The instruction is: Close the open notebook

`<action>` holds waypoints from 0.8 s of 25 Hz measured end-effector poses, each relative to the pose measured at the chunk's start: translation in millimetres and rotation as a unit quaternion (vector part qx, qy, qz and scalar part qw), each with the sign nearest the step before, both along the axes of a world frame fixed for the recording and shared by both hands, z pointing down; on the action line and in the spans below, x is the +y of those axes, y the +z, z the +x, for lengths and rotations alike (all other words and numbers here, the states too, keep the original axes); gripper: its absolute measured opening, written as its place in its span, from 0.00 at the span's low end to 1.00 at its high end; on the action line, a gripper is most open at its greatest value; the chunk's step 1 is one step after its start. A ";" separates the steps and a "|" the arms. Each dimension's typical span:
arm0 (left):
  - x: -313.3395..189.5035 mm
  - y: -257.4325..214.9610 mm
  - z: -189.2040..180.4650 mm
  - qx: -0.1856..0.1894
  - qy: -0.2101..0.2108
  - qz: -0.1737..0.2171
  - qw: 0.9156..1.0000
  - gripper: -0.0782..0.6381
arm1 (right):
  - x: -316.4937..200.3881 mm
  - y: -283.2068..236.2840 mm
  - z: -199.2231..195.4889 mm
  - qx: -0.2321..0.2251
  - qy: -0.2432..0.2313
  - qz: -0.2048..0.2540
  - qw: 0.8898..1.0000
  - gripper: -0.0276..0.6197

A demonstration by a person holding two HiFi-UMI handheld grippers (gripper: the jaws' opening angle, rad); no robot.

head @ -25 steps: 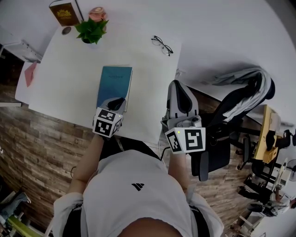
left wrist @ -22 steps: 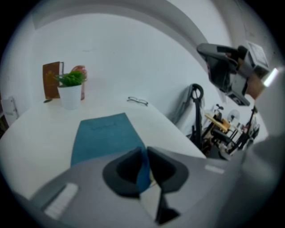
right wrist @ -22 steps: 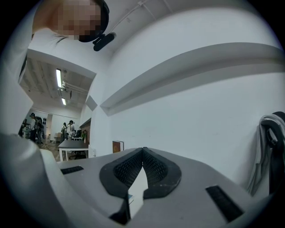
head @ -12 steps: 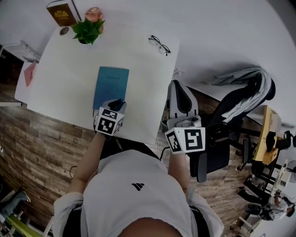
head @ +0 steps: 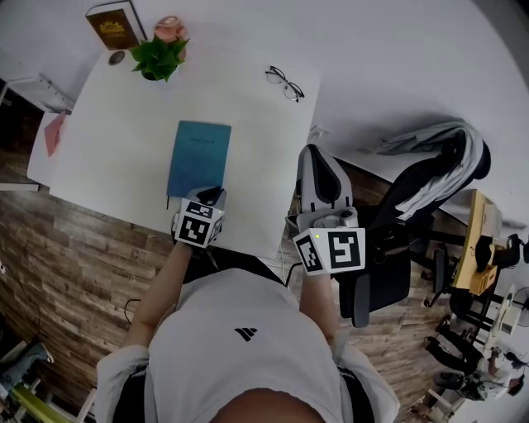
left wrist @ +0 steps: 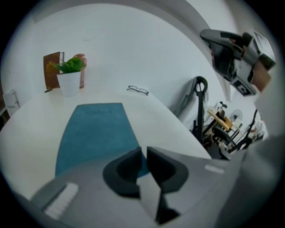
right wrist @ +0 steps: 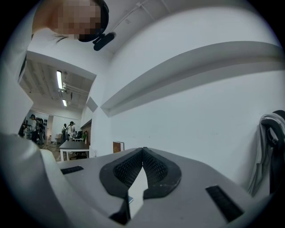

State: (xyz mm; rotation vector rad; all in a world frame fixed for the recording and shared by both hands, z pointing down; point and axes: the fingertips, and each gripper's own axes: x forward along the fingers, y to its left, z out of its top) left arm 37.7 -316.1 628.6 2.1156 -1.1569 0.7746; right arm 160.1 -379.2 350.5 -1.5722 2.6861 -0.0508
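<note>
The teal notebook [head: 198, 159] lies closed and flat on the white table [head: 116, 107]; in the left gripper view, the notebook [left wrist: 95, 133] fills the space just ahead of the jaws. My left gripper [head: 211, 196] hangs over its near right corner, pointing down at the cover. Its jaws [left wrist: 144, 151] have just been closing and stand a narrow slit apart with nothing between them. My right gripper [head: 316, 155] is held level off the table's right edge, away from the notebook. In its own view, the right gripper [right wrist: 142, 151] is shut and empty.
A potted plant [head: 161, 51] and a brown book [head: 116, 25] stand at the table's far left corner, and a pair of glasses [head: 284, 81] lies at the far right. A chair draped with cloth [head: 438, 169] stands to the right. A pink item [head: 54, 132] sits left of the table.
My left gripper has drawn back and sunk toward the notebook's near edge. The notebook's cover now lies flat. The right gripper has kept still.
</note>
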 end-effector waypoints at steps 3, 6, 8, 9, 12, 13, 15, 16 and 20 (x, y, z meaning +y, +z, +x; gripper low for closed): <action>-1.9 1.2 -1.9 -0.003 0.003 0.002 1.000 0.13 | 3.1 -1.2 -0.8 0.000 0.002 0.002 1.000 0.04; -0.8 -3.9 -2.4 0.003 0.007 0.013 1.000 0.13 | 6.8 -3.8 -3.5 0.001 0.003 0.005 1.000 0.04; 0.9 -12.8 -0.7 0.006 0.017 0.031 0.999 0.12 | 9.2 -6.3 -5.2 0.001 0.005 0.008 1.000 0.04; 2.0 -18.2 1.1 0.008 0.025 0.042 0.999 0.12 | 10.6 -7.3 -5.8 0.001 0.006 0.009 1.000 0.04; 5.3 -37.2 7.3 0.015 0.053 0.077 0.995 0.12 | 15.1 -10.5 -10.4 0.001 0.010 0.012 1.000 0.04; 6.3 -45.2 8.8 0.019 0.061 0.089 0.994 0.12 | 16.8 -11.6 -12.9 0.002 0.010 0.014 1.000 0.04; 7.4 -62.8 9.0 0.029 0.070 0.112 0.991 0.12 | 20.2 -13.7 -18.4 0.002 0.012 0.016 1.000 0.04; 7.5 -71.7 7.1 0.034 0.071 0.124 0.989 0.12 | 22.1 -14.7 -21.4 0.002 0.012 0.017 1.000 0.04; 8.5 -104.9 -12.9 0.058 0.052 0.156 0.985 0.12 | 30.2 -17.6 -34.3 0.004 0.014 0.018 1.000 0.04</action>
